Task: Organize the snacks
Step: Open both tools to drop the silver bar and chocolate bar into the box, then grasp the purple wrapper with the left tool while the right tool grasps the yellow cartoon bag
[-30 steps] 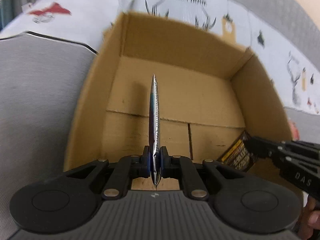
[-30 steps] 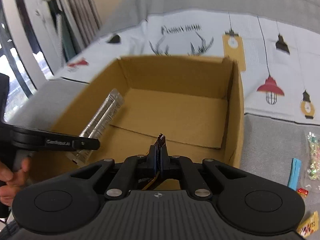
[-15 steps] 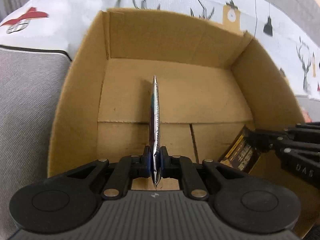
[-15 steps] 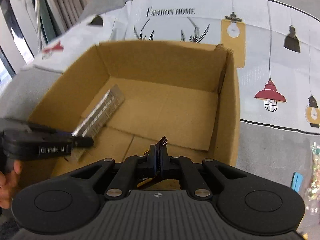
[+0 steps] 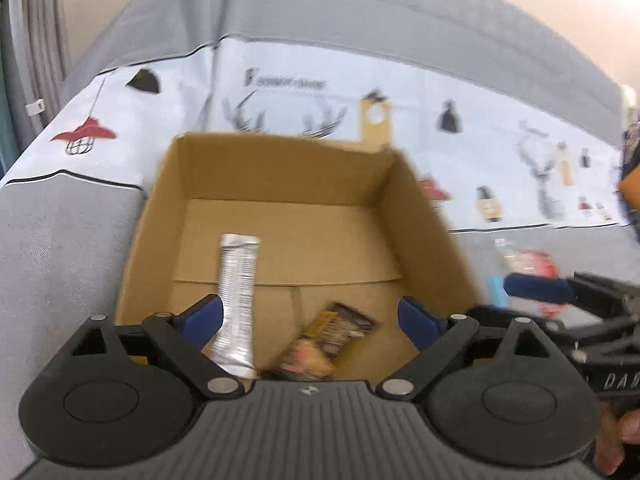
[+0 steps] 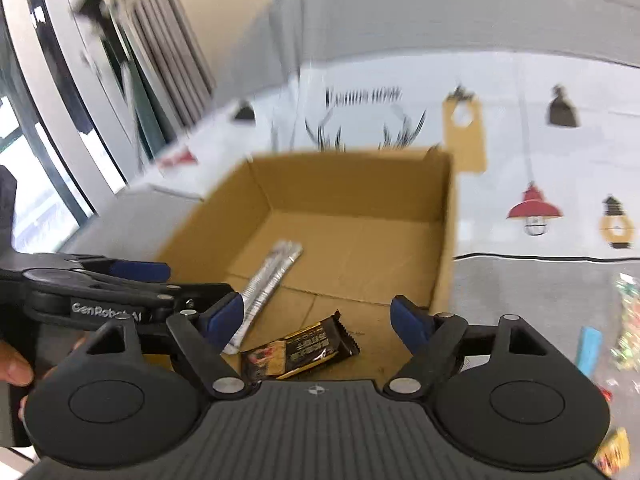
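An open cardboard box (image 5: 160, 200) (image 6: 444, 216) stands on the grey sofa. A silver stick packet (image 5: 236, 296) (image 6: 268, 280) lies on its floor at the near left. A black and gold snack bar (image 5: 324, 340) (image 6: 304, 350) lies beside it at the near middle. My left gripper (image 5: 310, 318) is open and empty above the box's near edge. My right gripper (image 6: 318, 316) is open and empty above the snack bar. Each gripper shows in the other's view: the right one (image 5: 560, 296) and the left one (image 6: 132, 280).
A white printed cloth (image 5: 480, 152) (image 6: 560, 184) covers the sofa back behind the box. To the right of the box lie loose snacks: a red packet (image 5: 536, 268), a blue stick (image 6: 590, 344), a clear candy bag (image 6: 626, 320) and a yellow sweet (image 6: 612, 456). A window is far left (image 6: 40, 160).
Both grippers have opened and let go. The silver packet and the snack bar now lie on the box floor. Both grippers have pulled up and back from the box.
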The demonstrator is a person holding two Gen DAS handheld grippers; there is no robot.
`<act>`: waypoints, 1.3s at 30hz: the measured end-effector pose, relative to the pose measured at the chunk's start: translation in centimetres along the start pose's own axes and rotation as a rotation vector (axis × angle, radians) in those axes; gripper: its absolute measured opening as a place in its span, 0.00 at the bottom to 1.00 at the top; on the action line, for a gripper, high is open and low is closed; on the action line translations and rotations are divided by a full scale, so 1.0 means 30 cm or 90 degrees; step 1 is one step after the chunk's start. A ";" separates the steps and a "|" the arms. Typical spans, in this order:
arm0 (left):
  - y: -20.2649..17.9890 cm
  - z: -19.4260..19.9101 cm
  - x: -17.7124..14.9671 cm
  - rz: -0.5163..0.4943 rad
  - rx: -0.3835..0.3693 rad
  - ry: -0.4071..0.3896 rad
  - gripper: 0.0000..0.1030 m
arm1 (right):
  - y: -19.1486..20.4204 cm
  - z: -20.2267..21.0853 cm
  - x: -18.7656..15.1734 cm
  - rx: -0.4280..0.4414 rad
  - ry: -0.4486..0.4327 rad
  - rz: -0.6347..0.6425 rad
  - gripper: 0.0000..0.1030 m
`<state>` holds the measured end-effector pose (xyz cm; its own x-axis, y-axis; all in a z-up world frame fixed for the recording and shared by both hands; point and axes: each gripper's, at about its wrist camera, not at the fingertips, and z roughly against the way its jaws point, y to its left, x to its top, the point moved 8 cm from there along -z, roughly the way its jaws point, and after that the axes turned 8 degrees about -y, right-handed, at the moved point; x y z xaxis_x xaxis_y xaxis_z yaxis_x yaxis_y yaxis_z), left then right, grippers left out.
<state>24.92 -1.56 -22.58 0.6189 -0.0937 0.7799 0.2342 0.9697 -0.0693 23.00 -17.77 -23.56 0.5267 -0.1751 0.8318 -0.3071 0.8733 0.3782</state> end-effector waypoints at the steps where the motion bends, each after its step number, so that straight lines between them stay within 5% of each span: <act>1: -0.040 0.031 -0.002 0.002 -0.010 -0.005 0.93 | -0.021 0.060 -0.006 -0.009 -0.012 0.003 0.84; 10: -0.508 0.117 -0.154 -0.096 -0.104 -0.036 0.93 | -0.399 0.476 -0.225 -0.145 -0.043 -0.061 0.87; 12: -0.595 0.085 -0.206 -0.122 -0.118 -0.016 0.85 | -0.477 0.520 -0.280 -0.165 -0.060 -0.079 0.87; 17: -0.744 -0.050 -0.303 -0.158 -0.153 0.034 0.59 | -0.619 0.495 -0.375 -0.193 -0.022 -0.129 0.84; 25: -0.826 -0.372 -0.412 -0.181 -0.151 0.078 0.58 | -0.720 0.315 -0.432 -0.164 0.025 -0.270 0.56; 30: -0.774 -0.499 -0.434 -0.143 -0.127 0.111 0.58 | -0.719 0.222 -0.435 -0.159 0.049 -0.271 0.53; 36: -0.778 -0.534 -0.446 -0.173 -0.131 0.116 0.21 | -0.728 0.134 -0.435 -0.173 0.061 -0.250 0.51; 38: -0.778 -0.532 -0.445 -0.159 -0.142 0.126 0.17 | -0.727 0.117 -0.430 -0.187 0.059 -0.231 0.49; 39: -0.780 -0.529 -0.446 -0.152 -0.145 0.130 0.17 | -0.727 0.113 -0.427 -0.196 0.059 -0.219 0.40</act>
<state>23.07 -26.57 -41.25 0.6575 -0.3760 0.6529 0.5360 0.8425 -0.0545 20.27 -36.11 -41.11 0.6295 -0.4488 0.6343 0.1395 0.8683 0.4760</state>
